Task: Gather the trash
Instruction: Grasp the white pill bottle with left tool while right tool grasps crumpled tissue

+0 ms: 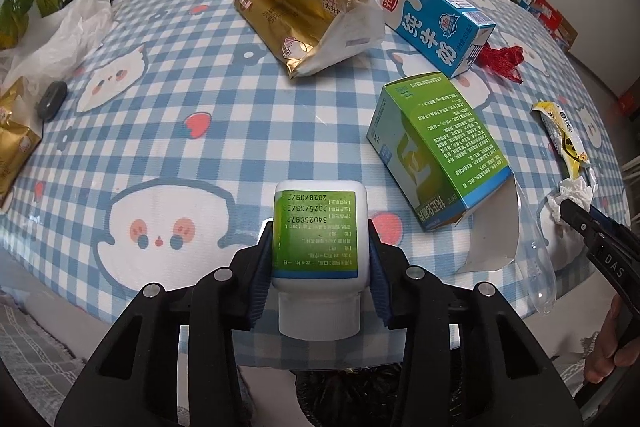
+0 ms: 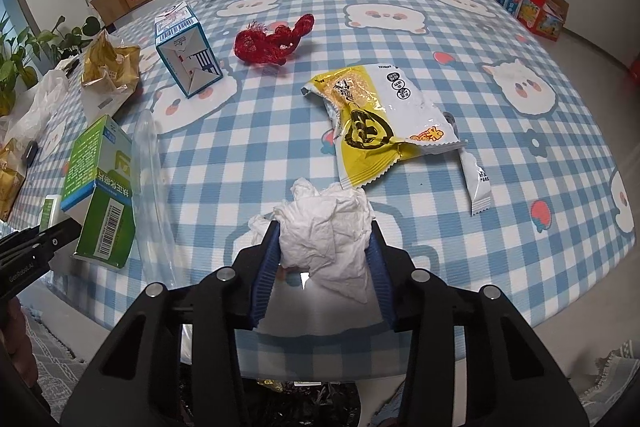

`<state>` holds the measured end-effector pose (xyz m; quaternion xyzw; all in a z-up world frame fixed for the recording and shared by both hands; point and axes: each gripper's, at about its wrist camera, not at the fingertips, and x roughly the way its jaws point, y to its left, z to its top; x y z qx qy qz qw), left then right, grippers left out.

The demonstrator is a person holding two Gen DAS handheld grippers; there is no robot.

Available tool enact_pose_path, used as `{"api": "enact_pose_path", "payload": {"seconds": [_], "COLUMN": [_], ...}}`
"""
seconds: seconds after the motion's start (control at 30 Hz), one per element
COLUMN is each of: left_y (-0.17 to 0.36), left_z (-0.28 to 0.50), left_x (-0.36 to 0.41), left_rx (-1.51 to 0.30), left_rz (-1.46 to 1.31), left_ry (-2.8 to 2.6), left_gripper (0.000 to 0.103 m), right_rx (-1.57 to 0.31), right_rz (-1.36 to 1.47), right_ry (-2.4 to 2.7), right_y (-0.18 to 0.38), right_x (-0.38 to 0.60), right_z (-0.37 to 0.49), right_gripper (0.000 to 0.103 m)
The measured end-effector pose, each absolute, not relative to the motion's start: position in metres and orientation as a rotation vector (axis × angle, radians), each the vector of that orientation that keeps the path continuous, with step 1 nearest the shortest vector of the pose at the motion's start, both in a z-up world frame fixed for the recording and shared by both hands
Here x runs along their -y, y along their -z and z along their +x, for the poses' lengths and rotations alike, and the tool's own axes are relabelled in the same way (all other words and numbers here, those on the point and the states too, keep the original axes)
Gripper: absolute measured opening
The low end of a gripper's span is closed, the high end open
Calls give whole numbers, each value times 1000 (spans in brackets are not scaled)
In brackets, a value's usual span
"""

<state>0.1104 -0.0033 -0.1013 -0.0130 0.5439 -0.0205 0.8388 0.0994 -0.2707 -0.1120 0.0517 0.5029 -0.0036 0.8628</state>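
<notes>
The left gripper [image 1: 320,247] is shown clamped on a white plastic pill bottle with a green label [image 1: 319,251], gripped cap-end toward the camera and held above the near edge of the blue-and-white checked tablecloth [image 1: 180,131]. The right gripper [image 2: 324,247] is closed around a crumpled white paper tissue [image 2: 326,231], likewise held at that near edge. Beyond the bottle, a green-and-blue cardboard medicine box [image 1: 436,151] is seen lying open, just right of the bottle. A blue-and-white milk carton [image 1: 436,23] and a torn gold foil bag [image 1: 296,11] lie farther back from the box, with a bundle of red mesh netting [image 2: 276,41] beside the carton. A torn yellow-and-white snack wrapper [image 2: 376,123] lies well right of the box, just beyond the tissue. The step in hand is judged to be carrying two collected items away. A dark opening, possibly a bin bag, is glimpsed below the table edge; release there is called for next, then a return for the box.
</notes>
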Motion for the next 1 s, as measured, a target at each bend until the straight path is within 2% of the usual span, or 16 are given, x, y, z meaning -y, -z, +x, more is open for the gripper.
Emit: {"api": "enact_pose_path", "payload": {"seconds": [0.07,0.27,1.0], "left_y": [101,97,67], "left_z": [110,107,55], "left_x": [3,1,-10], "left_rx": [-1152,-1138,-1080], "left_rz": [-27,-16,-56], "left_ry": [37,24,13], "left_gripper": [41,41,41], "right_rx": [-1056,-1053,-995], "right_rz": [110,116,138], "right_ry": [5,5,0], "right_y": [112,110,78], "right_x": [271,272,276], "right_z": [100,100,60], "right_gripper": [30,24,24]}}
